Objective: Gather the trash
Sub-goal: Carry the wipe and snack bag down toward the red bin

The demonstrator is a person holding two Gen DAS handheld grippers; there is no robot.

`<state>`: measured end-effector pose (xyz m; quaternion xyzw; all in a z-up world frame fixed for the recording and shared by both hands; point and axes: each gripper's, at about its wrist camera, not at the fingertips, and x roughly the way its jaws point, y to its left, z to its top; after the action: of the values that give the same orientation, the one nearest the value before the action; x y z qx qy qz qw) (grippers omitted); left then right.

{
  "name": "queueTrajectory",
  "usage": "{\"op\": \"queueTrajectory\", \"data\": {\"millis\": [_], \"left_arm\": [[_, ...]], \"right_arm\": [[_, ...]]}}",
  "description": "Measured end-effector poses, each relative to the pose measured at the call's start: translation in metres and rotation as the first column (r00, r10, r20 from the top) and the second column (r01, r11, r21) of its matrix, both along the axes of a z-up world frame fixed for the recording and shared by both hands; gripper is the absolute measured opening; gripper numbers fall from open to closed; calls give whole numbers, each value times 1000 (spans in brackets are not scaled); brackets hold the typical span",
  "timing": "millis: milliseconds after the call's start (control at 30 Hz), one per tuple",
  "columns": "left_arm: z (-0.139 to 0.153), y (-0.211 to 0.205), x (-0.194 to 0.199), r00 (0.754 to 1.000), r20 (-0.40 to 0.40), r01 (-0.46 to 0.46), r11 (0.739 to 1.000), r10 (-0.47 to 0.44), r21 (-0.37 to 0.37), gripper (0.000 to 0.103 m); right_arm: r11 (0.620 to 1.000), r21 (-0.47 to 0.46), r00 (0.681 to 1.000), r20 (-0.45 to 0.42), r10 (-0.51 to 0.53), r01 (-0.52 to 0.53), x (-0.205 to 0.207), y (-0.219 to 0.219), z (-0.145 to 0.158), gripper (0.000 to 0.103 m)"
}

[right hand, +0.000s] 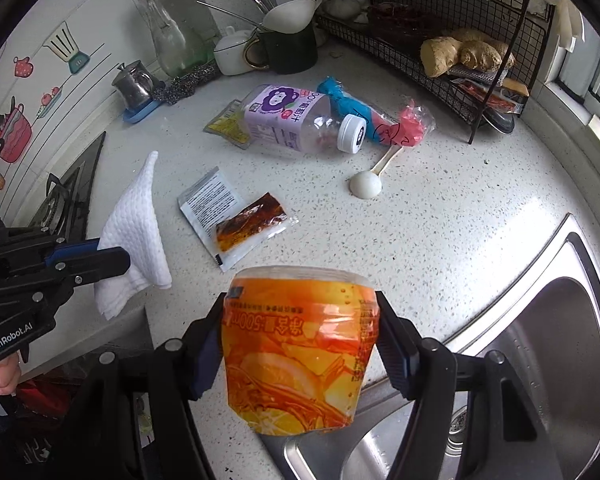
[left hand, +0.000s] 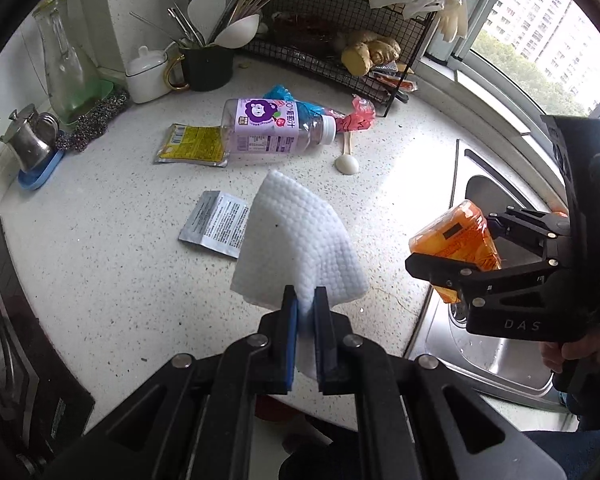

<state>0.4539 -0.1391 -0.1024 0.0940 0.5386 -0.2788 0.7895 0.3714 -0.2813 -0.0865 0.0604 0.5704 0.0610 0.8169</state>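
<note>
Presently, the speckled counter (right hand: 440, 240) carries one clear plastic bottle (right hand: 300, 120) lying on its side, one yellow packet (right hand: 224, 124) beside it, one white printed sachet (right hand: 208, 200), one dark sauce sachet (right hand: 252, 220) overlapping it, one blue-and-red wrapper (right hand: 376, 116) and one pale spoon (right hand: 366, 184).

The left gripper (left hand: 305, 300) has its jaws closed on the edge of one white cloth wipe (left hand: 296, 240), held clear of the counter. The right gripper (right hand: 300, 320) stands about half open, both pads pressed on one crushed orange bottle (right hand: 296, 344), held above the counter edge beside the steel sink (right hand: 540, 360).

The orange label reads "500m" among characters too small to read. The left gripper's body is marked "GenRobot.AI"; the right's, "DAS".
</note>
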Motion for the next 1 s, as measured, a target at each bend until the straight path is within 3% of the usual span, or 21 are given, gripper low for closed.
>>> {"op": "queueTrajectory", "data": {"millis": [667,867,1000], "left_arm": [[26,111,-155,994,41,-102,995,101,19,6],[15,139,-199,990,12,-139,990,139,25,6],[-8,153,-220,986,-32,-160,986,161,52,6]], "right_arm": [[993,-62,989,100,110,-104,-105,110,36,64],[986,-67,982,100,161,-155,-136,140,35,64],[983,-69,980,91,178,-172,-151,154,21,64]]}}
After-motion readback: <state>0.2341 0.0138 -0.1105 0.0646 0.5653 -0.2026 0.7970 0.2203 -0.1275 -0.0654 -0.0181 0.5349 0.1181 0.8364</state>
